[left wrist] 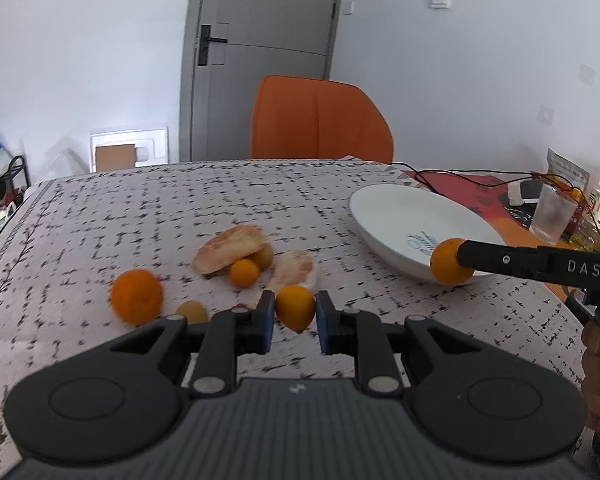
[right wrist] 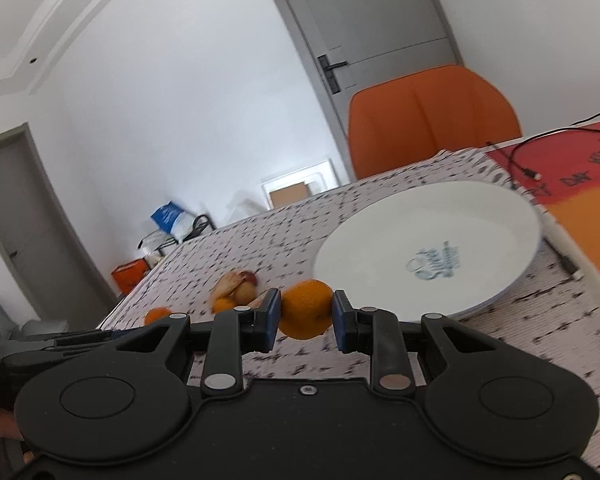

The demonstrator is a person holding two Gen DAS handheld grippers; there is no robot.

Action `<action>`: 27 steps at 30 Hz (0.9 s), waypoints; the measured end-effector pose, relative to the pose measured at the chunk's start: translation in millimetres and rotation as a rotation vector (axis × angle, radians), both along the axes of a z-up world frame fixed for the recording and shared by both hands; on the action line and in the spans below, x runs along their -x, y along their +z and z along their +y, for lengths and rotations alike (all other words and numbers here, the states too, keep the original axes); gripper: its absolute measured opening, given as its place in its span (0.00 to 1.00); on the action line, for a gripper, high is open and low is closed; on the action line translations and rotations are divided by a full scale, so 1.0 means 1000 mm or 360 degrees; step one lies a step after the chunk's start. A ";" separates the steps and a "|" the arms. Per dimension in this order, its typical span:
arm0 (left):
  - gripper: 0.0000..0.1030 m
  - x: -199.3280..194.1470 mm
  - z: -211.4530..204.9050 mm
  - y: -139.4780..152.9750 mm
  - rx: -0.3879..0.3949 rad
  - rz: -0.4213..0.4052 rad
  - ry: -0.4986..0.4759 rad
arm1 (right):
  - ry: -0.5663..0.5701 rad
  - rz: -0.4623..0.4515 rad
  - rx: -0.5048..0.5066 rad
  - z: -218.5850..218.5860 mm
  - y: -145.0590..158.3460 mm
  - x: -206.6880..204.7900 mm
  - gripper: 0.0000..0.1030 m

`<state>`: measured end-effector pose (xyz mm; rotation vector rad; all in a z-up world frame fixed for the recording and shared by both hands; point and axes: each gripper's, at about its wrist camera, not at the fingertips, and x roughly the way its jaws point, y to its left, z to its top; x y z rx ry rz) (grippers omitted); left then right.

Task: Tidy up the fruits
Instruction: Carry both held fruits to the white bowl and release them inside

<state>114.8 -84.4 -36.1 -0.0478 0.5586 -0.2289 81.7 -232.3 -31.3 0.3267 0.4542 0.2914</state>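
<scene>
A small yellow-orange fruit is clamped in the left gripper above the patterned tablecloth, while an orange is clamped in the right gripper beside the white plate.

We cannot read the blue print on the white plate. The fruit pile behind the pads blurs together, and a hand is cut off at the picture's edge.
</scene>
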 end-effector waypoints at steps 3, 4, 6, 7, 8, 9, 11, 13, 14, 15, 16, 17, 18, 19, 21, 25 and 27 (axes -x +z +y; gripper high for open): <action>0.20 -0.006 -0.011 0.001 -0.0013 -0.0001 -0.0029 | -0.0038 -0.0009 0.0001 -0.009 -0.001 0.000 0.25; 0.20 -0.008 -0.014 0.002 -0.0020 -0.0003 -0.0040 | -0.0048 -0.0011 -0.0001 -0.013 -0.001 -0.001 0.25; 0.20 -0.011 -0.022 0.004 -0.0032 -0.0006 -0.0061 | -0.0066 -0.0015 -0.0004 -0.019 -0.002 -0.002 0.25; 0.20 -0.013 -0.025 0.004 -0.0037 -0.0008 -0.0070 | -0.0073 -0.0018 -0.0005 -0.023 -0.003 -0.002 0.25; 0.20 -0.015 -0.029 0.005 -0.0042 -0.0011 -0.0080 | -0.0082 -0.0018 -0.0008 -0.026 -0.004 -0.003 0.25; 0.20 -0.018 -0.033 0.006 -0.0048 -0.0015 -0.0093 | -0.0090 -0.0018 -0.0010 -0.028 -0.005 -0.003 0.25; 0.20 -0.022 -0.040 0.006 -0.0055 -0.0013 -0.0105 | -0.0109 -0.0013 -0.0019 -0.035 -0.007 -0.004 0.25; 0.20 -0.027 -0.047 0.006 -0.0065 -0.0007 -0.0122 | -0.0129 -0.0008 -0.0026 -0.040 -0.008 -0.005 0.25; 0.20 -0.030 -0.051 0.006 -0.0071 -0.0008 -0.0131 | -0.0138 -0.0007 -0.0032 -0.043 -0.009 -0.005 0.25; 0.20 -0.031 -0.054 0.006 -0.0075 -0.0008 -0.0139 | -0.0144 -0.0006 -0.0036 -0.046 -0.010 -0.005 0.25; 0.20 -0.032 -0.057 0.006 -0.0078 -0.0007 -0.0146 | -0.0148 -0.0004 -0.0041 -0.048 -0.010 -0.005 0.25; 0.20 -0.034 -0.060 0.006 -0.0082 -0.0005 -0.0153 | -0.0153 -0.0006 -0.0043 -0.050 -0.010 -0.005 0.25; 0.20 -0.035 -0.063 0.006 -0.0088 -0.0004 -0.0159 | -0.0156 -0.0011 -0.0041 -0.051 -0.011 -0.005 0.25; 0.20 -0.037 -0.066 0.006 -0.0094 -0.0004 -0.0164 | -0.0157 -0.0016 -0.0039 -0.052 -0.011 -0.006 0.25; 0.20 -0.041 -0.073 0.006 -0.0107 -0.0006 -0.0175 | -0.0154 -0.0019 -0.0046 -0.055 -0.012 -0.005 0.26; 0.20 -0.047 -0.085 0.007 -0.0127 -0.0002 -0.0188 | -0.0154 -0.0023 -0.0067 -0.059 -0.012 -0.002 0.28; 0.20 -0.051 -0.090 0.007 -0.0138 -0.0002 -0.0199 | -0.0159 -0.0026 -0.0077 -0.063 -0.012 0.000 0.28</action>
